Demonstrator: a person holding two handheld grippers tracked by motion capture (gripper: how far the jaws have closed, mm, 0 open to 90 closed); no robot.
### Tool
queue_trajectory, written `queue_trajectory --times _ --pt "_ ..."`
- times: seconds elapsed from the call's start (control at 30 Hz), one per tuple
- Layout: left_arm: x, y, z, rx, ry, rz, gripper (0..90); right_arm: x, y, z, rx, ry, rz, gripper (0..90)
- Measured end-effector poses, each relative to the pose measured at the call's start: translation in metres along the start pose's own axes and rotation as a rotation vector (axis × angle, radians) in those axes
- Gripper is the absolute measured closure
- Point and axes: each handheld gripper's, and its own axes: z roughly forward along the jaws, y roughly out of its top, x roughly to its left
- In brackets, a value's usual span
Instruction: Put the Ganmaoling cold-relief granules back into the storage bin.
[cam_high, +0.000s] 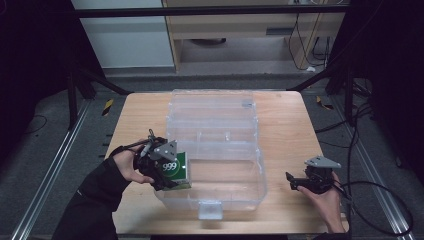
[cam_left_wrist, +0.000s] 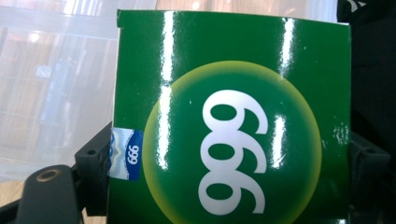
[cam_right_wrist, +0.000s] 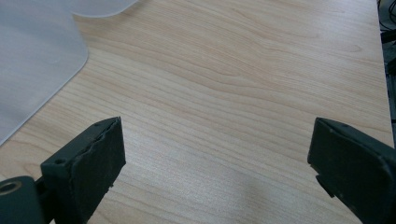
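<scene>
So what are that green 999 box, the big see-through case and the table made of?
The green 999 box looks like glossy printed cardboard: bright glare streaks, thin white edge. The clear case seems to be transparent plastic, since the wood shows through its walls. The table shows pale matte wood grain, possibly laminate.

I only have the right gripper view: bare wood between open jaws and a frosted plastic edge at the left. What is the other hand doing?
Observer: The left gripper is shut on a glossy green cardboard box printed 999.
Operator: Where is that box relative to the plastic thing?
Observer: It sits at the near left corner of the clear plastic compartment case, whose lid lies open.
Operator: And my gripper?
Observer: The right gripper is open, off the case's right side, over the light wooden table.
</scene>
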Motion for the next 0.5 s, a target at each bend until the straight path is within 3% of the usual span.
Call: queue_trajectory --times 0.5 --pt "0.001 -0.007 0.021 0.034 -0.028 -0.013 14.7 0.0 -0.001 0.001 0.005 0.0 -0.006 4.2"
